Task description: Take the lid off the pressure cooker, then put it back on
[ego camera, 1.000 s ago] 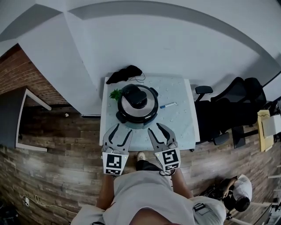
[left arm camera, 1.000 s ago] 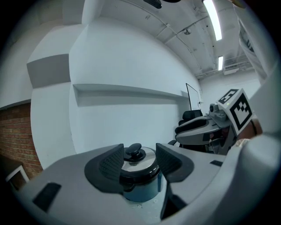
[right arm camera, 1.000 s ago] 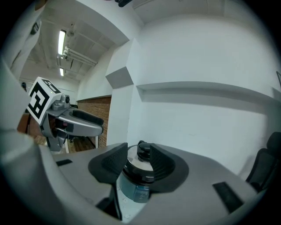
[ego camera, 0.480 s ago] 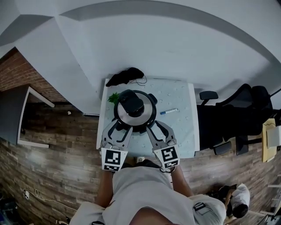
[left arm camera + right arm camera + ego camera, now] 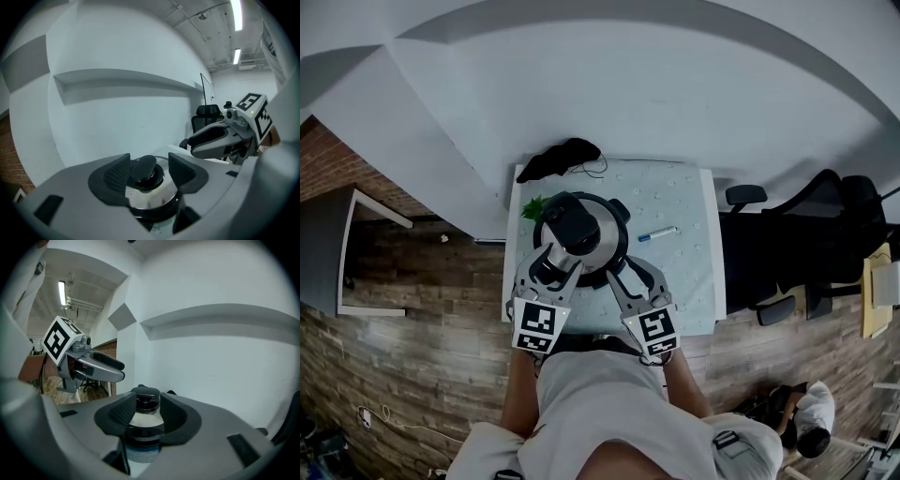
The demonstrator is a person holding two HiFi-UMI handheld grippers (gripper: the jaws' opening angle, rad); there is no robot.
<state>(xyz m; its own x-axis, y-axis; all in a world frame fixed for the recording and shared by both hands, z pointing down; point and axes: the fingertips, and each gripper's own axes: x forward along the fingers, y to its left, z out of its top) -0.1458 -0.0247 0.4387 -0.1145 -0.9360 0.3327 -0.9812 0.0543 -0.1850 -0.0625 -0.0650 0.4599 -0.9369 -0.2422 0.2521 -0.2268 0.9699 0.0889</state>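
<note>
The pressure cooker (image 5: 598, 251) stands on the white table (image 5: 684, 272), its steel lid (image 5: 602, 236) on and topped by a black knob (image 5: 571, 223). My left gripper (image 5: 559, 265) is open, its tips over the cooker's near left rim. To the right of it, my right gripper (image 5: 632, 277) is open at the near right rim. In the left gripper view the knob (image 5: 144, 169) shows beyond the gap of the left gripper (image 5: 149, 172), with the right gripper (image 5: 213, 138) at the right. In the right gripper view the knob (image 5: 146, 398) shows past the right gripper (image 5: 149, 412).
A blue pen (image 5: 657, 232) lies right of the cooker. A black cloth with a cable (image 5: 562, 157) sits at the table's back edge, a green sprig (image 5: 532, 206) beside the cooker. A black office chair (image 5: 811, 225) stands right of the table, which backs onto a white wall.
Both grippers have moved forward from the table's front edge to the cooker. The left one now reaches over its near rim. Both stay open.
</note>
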